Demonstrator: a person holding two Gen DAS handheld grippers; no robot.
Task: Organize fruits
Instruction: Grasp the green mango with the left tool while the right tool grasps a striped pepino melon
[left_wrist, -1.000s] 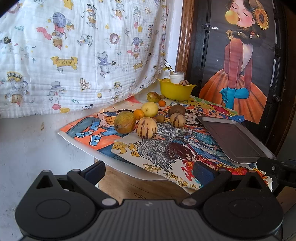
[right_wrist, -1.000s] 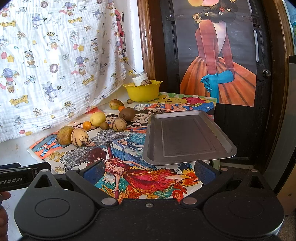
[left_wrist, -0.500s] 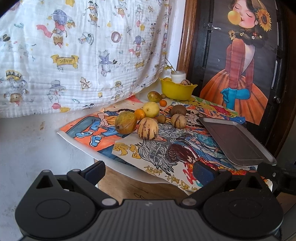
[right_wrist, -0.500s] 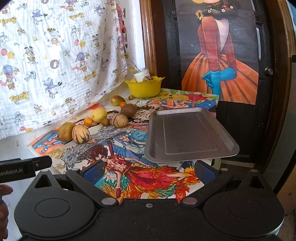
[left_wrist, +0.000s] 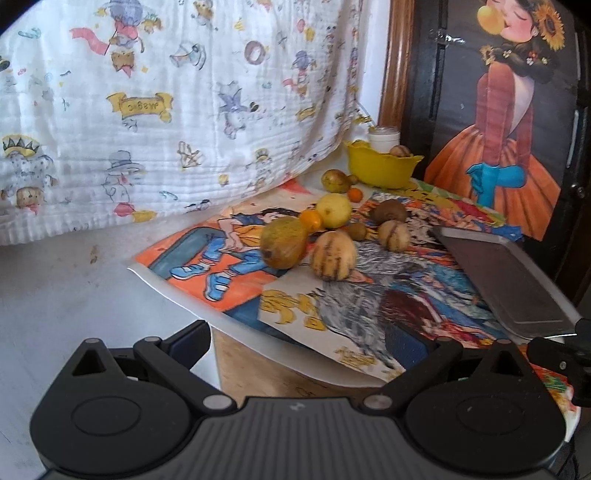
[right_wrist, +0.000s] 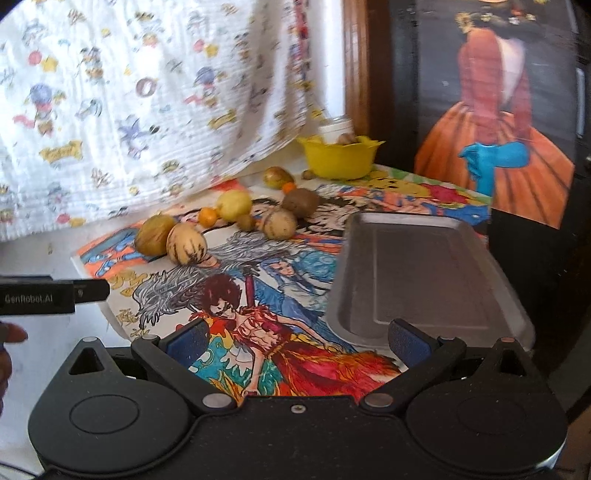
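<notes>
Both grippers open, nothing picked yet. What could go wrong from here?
1. The fruits sit bunched: the striped melon looks to be touching the brown-green fruit, so a grab may knock one rolling.
2. The metal tray seems to overhang the table's front edge; loading its near end might tip it.
3. The paper posters jut past the edge and could slide.

Cartoon cloth (left_wrist: 177, 110), girl poster (left_wrist: 509, 122), white jar (left_wrist: 384, 133).
</notes>
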